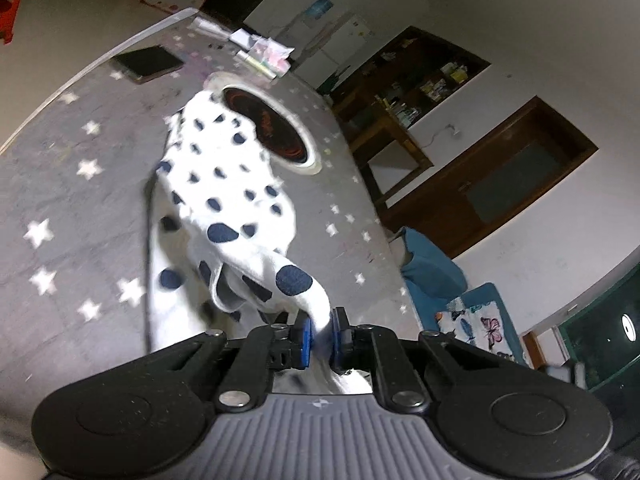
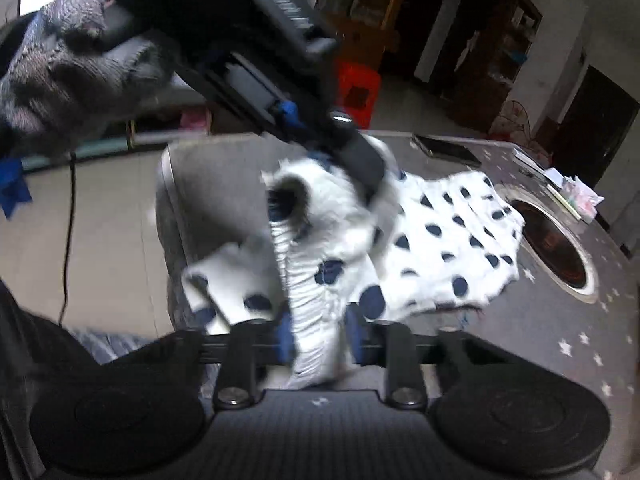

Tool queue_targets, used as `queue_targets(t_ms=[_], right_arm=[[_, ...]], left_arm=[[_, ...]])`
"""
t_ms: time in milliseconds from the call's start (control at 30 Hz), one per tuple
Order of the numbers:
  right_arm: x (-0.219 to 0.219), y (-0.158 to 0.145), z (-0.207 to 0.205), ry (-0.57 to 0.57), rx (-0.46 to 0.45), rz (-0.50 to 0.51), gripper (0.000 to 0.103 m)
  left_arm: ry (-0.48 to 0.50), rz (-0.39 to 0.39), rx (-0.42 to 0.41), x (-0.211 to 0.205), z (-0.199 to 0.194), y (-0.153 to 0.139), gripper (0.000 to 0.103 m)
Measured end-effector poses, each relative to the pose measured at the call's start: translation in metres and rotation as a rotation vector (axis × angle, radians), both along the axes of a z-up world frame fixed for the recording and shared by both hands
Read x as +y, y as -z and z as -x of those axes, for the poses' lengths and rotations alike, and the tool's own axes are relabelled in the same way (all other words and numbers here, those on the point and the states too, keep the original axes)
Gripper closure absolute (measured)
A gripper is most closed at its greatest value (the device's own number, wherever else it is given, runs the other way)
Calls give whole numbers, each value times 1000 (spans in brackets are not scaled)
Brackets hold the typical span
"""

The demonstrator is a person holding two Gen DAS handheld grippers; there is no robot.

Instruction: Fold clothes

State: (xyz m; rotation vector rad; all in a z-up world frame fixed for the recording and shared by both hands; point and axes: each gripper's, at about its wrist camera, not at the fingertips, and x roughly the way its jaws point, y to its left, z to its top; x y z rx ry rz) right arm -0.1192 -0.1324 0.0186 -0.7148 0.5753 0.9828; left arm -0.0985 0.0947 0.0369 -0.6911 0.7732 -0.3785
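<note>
The starred table stretches ahead of your tools; the spotted garment lies on it. Your left gripper pinches its edge, your right gripper clamps a bunched fold.

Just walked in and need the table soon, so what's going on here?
A person is folding a white garment with dark blue spots on the star-patterned table, using a handheld gripper in each hand. The left gripper is shut on a bunched edge of the cloth, and the right gripper is clamped on another bunched part. The near portion is lifted; the rest lies spread beside the round inset burner.
</note>
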Motion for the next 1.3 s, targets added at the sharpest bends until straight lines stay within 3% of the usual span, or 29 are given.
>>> queue_targets(t_ms=[200,300,367,500,600,733,800,900,1067,1300], right_arm=[[-2,15,6,-16,6,84,85],[-3,16,9,-50,17,99,82],[-7,10,8,-72,43,96,76],[-21,-9,-5,-78,116,61,75],[-29,-22,-27,-24,160,6,74],[-39,-33,-72,101,213,-89,71],[-45,-34,-94,136,302,-139,71],[-56,-36,-103,134,388,-173,71],[-64,-31,-100,164,367,-154,70],[-44,4,-89,125,460,-115,70]], left_arm=[[4,-101,134,9,13,43,88],[12,-116,158,15,19,51,87],[14,-132,134,19,23,44,87],[-5,-176,40,25,26,18,87],[4,-197,-42,16,19,-2,88],[105,-196,-106,-16,-3,-8,88],[141,-235,-115,-33,-12,-6,88],[170,-227,-132,-37,-21,-6,88],[154,-235,-137,-29,-38,-8,90],[303,-272,-44,-57,-38,36,89]])
